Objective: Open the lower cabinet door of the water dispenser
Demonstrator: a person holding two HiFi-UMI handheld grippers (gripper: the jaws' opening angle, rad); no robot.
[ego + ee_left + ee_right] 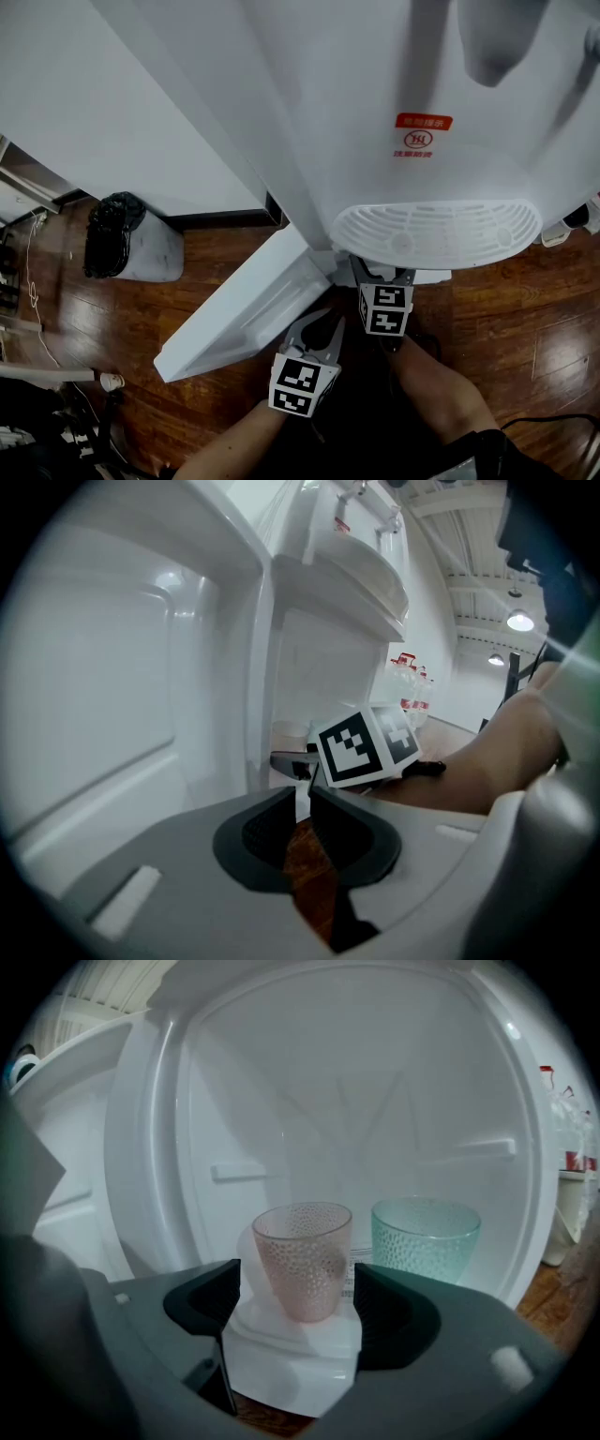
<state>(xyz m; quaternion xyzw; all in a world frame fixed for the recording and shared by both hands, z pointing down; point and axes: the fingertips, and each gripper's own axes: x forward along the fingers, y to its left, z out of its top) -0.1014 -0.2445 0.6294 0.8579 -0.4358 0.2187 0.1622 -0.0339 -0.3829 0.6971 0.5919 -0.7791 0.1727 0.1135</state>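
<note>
The white water dispenser [394, 103] stands over a wood floor, and its lower cabinet door [239, 314] is swung out to the left. My right gripper [380, 277] points into the open cabinet. Its jaws stand open either side of a pink dimpled cup [302, 1258] without touching it. A green cup [425, 1237] stands just right of the pink one. My left gripper [319, 330] sits beside the door's inner face [103, 686] near the hinge. Its jaws are closed to a narrow slit, and I see nothing gripped between them.
A bin lined with a black bag [122, 234] stands on the floor to the left, by a white wall panel [103, 112]. Cables [33, 309] run along the far left. The drip tray [436, 230] overhangs the cabinet opening. Water bottles [409, 682] stand beyond the dispenser.
</note>
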